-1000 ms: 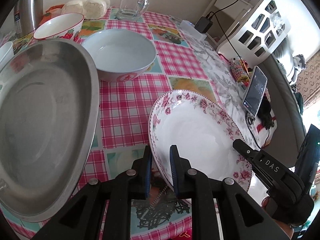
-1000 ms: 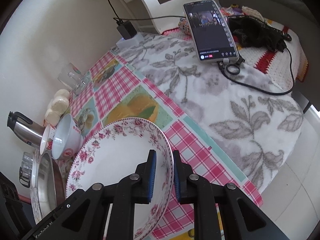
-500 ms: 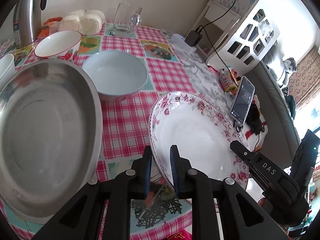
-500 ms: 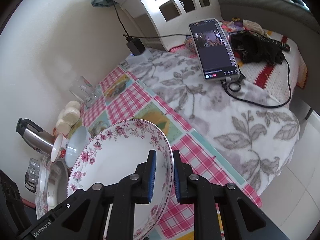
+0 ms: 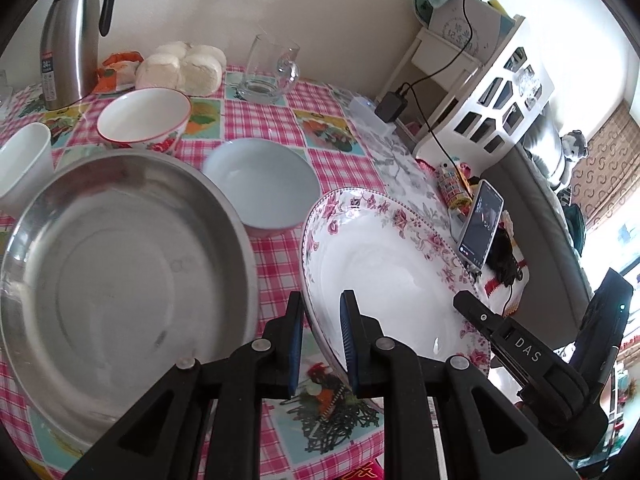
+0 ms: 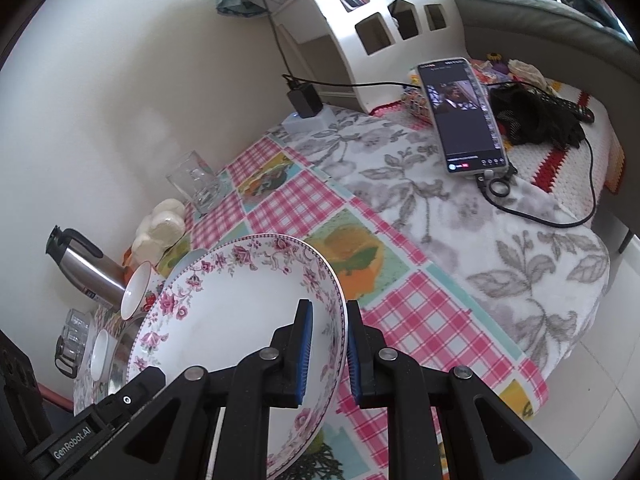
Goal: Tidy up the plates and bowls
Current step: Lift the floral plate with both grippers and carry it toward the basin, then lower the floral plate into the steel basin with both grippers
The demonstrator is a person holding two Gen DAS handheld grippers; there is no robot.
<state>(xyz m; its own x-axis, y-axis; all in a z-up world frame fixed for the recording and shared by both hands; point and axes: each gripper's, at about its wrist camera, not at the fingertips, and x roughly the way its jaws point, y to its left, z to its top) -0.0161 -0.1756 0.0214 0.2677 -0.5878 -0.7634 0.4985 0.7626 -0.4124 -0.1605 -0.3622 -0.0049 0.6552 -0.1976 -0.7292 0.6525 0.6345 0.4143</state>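
Left tool (image 5: 320, 342) clamped on floral plate (image 5: 384, 272) near rim | right tool (image 6: 326, 350) clamped on opposite rim, plate tilted above tabletop (image 5: 276, 260) | steel pan (image 5: 120, 272) left of left tool | pale blue bowl (image 5: 262, 184) beyond | red-rimmed bowl (image 5: 144, 116) farther.

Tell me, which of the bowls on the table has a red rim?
The red-rimmed bowl with flowers painted outside, standing near the steel flask. The pale blue bowl beside it is plain inside, with no red rim.
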